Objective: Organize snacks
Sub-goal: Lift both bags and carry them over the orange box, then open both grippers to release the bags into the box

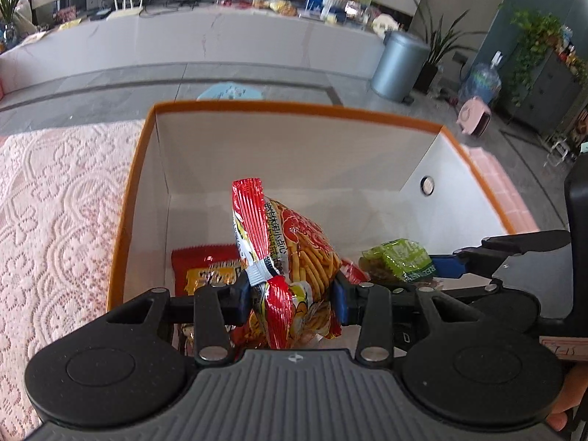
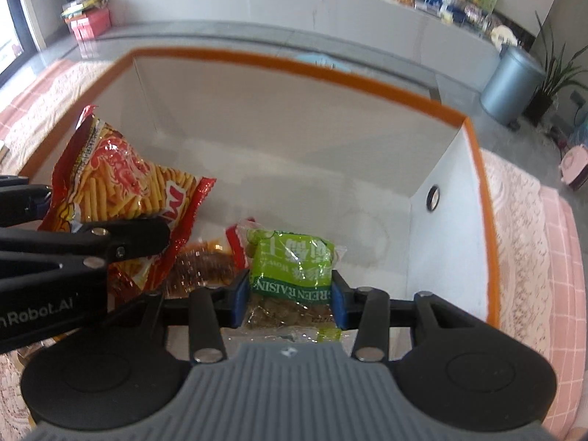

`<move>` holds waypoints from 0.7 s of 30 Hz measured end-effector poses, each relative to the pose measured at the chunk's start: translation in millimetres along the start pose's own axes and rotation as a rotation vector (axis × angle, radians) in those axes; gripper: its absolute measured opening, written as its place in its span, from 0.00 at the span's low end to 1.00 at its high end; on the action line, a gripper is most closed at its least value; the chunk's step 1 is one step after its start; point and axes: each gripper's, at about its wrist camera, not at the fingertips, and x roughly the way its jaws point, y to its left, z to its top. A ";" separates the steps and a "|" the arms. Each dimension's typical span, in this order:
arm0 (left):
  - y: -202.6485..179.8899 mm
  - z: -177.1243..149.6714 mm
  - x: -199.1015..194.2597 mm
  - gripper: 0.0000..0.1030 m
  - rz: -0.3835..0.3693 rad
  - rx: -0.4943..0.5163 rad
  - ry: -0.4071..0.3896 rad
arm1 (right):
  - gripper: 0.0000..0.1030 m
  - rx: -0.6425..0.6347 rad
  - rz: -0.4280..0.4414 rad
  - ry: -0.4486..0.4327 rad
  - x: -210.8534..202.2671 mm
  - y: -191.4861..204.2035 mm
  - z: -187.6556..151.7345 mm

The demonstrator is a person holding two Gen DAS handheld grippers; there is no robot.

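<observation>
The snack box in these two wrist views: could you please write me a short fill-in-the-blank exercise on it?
1. The left gripper is shut on a red bag of ____ snacks.
2. The right gripper holds a green packet labelled green ____.
3. The box has white walls and an ____ rim.
4. The tablecloth is ____ lace.

Missing words: stick; raisin; orange; pink

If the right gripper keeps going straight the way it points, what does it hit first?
Likely the white floor of the orange-rimmed box. The right gripper, holding the green raisin packet, points down into a bare patch; depth is hard to judge.
</observation>
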 end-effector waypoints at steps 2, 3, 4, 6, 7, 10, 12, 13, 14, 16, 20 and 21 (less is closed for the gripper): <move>0.5 -0.7 1.5 0.46 0.010 -0.003 0.015 | 0.41 -0.001 0.002 0.019 6.2 0.2 0.0; 0.6 -0.3 2.6 0.46 0.017 -0.006 0.023 | 0.41 0.002 0.003 0.026 8.1 0.4 -0.4; 0.3 -0.2 3.9 0.47 0.024 -0.008 0.032 | 0.41 0.005 0.003 0.031 9.4 0.3 -0.6; 0.0 -1.0 5.1 0.47 0.041 -0.006 0.049 | 0.41 0.013 0.006 0.045 12.6 -2.0 1.7; -1.7 -1.7 5.9 0.47 0.049 0.003 0.056 | 0.42 0.018 0.011 0.054 13.9 -2.4 1.7; -4.9 -4.7 3.8 0.48 0.060 0.025 0.066 | 0.42 0.017 0.012 0.074 15.9 -2.3 2.7; -7.7 -4.8 3.2 0.50 0.067 0.030 0.071 | 0.42 0.004 -0.001 0.086 16.3 -1.8 3.9; -8.2 -4.5 2.2 0.52 0.071 0.030 0.072 | 0.43 0.001 -0.004 0.092 16.5 -2.6 5.9; -8.2 -4.5 0.3 0.54 0.075 0.030 0.070 | 0.43 0.000 -0.005 0.099 16.0 -2.9 6.9; -9.8 -3.6 -3.8 0.57 0.082 0.034 0.059 | 0.48 -0.002 -0.008 0.105 13.7 -2.9 8.0; -8.2 -3.5 -22.3 0.70 0.091 0.054 0.010 | 0.55 -0.030 -0.034 0.068 -0.1 -1.7 12.4; -8.9 -3.0 -26.7 0.73 0.093 0.056 -0.004 | 0.56 -0.033 -0.038 0.057 -3.1 -2.8 12.5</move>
